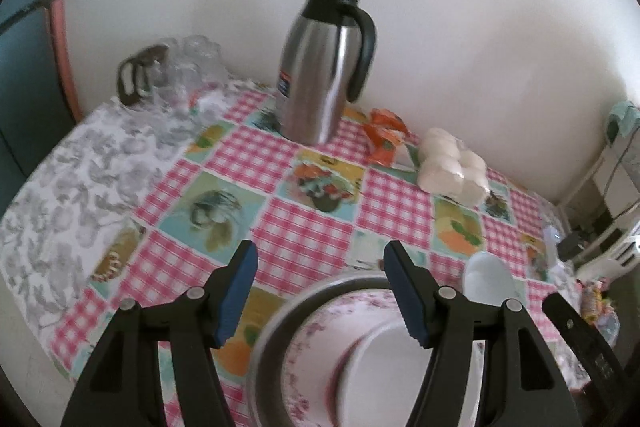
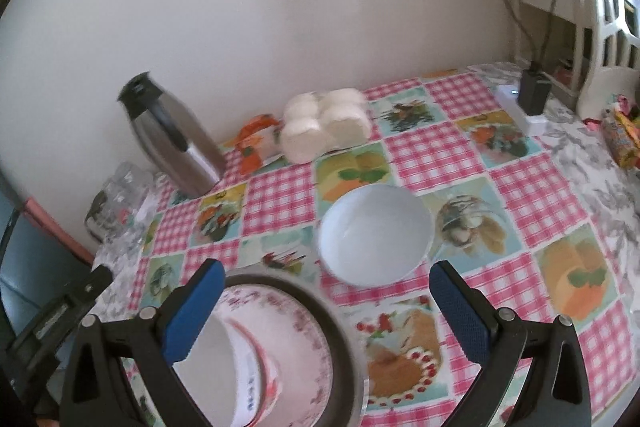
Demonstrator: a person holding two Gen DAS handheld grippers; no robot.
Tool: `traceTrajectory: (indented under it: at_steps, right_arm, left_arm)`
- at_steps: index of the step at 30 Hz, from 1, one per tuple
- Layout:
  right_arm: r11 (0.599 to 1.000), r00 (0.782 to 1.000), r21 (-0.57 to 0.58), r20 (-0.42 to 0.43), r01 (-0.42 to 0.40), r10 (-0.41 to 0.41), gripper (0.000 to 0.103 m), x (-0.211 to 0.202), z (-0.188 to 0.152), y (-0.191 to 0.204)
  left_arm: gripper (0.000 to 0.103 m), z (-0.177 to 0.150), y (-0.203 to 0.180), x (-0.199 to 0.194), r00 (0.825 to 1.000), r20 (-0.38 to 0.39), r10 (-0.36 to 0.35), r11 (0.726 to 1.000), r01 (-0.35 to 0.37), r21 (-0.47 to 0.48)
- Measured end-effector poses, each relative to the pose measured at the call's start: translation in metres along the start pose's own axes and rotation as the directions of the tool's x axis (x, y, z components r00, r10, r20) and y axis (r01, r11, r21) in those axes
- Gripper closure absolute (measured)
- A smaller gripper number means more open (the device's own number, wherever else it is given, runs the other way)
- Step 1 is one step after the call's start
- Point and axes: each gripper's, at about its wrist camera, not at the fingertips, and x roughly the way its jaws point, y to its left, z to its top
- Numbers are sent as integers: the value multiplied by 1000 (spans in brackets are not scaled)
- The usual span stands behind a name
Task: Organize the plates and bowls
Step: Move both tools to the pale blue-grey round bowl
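Your left gripper (image 1: pixel 320 259) is sitting closest to the lens, its blue-padded jaws standing apart with nothing between them, hovering over the near rim of a stack of dishes. Your right gripper (image 2: pixel 326 277) is likewise standing released and holding nothing, its left pad hanging over that same stack and its right pad over bare cloth. Beneath both, a table (image 2: pixel 436 155) is lying under a pink gingham cloth with fruit and flower panels, butting against a plain pale wall. On its near edge the stack is resting: a grey metal plate (image 2: pixel 344 339) is carrying a floral-rimmed plate (image 2: pixel 296 327), which is cradling a white bowl with a red band (image 2: pixel 244 359). Just beyond the stack, apart from it, a white bowl (image 2: pixel 376 231) is sitting upright and empty. Further back, a steel thermos jug (image 1: pixel 324 67) with a black handle is standing upright near the wall. Beside it, a wrapped pack of white rolls (image 1: pixel 452 163) is lying just next to an orange packet (image 1: pixel 384 135). Clear glassware (image 1: pixel 188 67) is clustering at the far left corner, too blurred to count.
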Motion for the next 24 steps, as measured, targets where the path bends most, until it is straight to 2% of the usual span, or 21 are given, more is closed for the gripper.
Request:
traceTrajectory:
  at_steps: [2, 5, 8, 10, 13, 17, 20, 22, 24]
  right_arm:
    - [1000, 1000, -2, 11, 15, -15, 0, 1, 6, -5]
    - [999, 999, -6, 14, 46, -46, 0, 5, 16, -13]
    - [998, 998, -2, -25, 59, -59, 0, 18, 23, -22]
    - [998, 996, 1, -54, 64, -64, 0, 28, 25, -26]
    - [997, 993, 25, -103, 66, -63, 2, 43, 26, -36]
    - [992, 984, 62, -150, 108, -98, 7, 62, 31, -58]
    - [987, 974, 69, -182, 146, -132, 11, 74, 34, -70]
    - [983, 968, 79, -207, 164, -144, 16, 82, 35, -78]
    - [983, 965, 87, -219, 163, -141, 17, 86, 35, -83]
  left_arm:
    - [37, 4, -8, 3, 1000, -10, 4, 999, -3, 32]
    - [37, 17, -26, 8, 999, -29, 21, 992, -17, 129]
    - [37, 31, -37, 21, 994, -107, 13, 987, 4, 163]
    - [37, 40, -45, 36, 982, -190, -8, 985, 40, 166]
    - [37, 46, -67, 59, 956, -290, 30, 968, 45, 247]
    - [37, 50, -99, 74, 944, -325, 54, 941, 61, 332]
    - [37, 50, -122, 85, 936, -348, 49, 931, 84, 356]
    - [37, 47, -140, 94, 927, -371, 42, 924, 105, 368]
    - [37, 41, -158, 104, 911, -410, 35, 919, 132, 371]
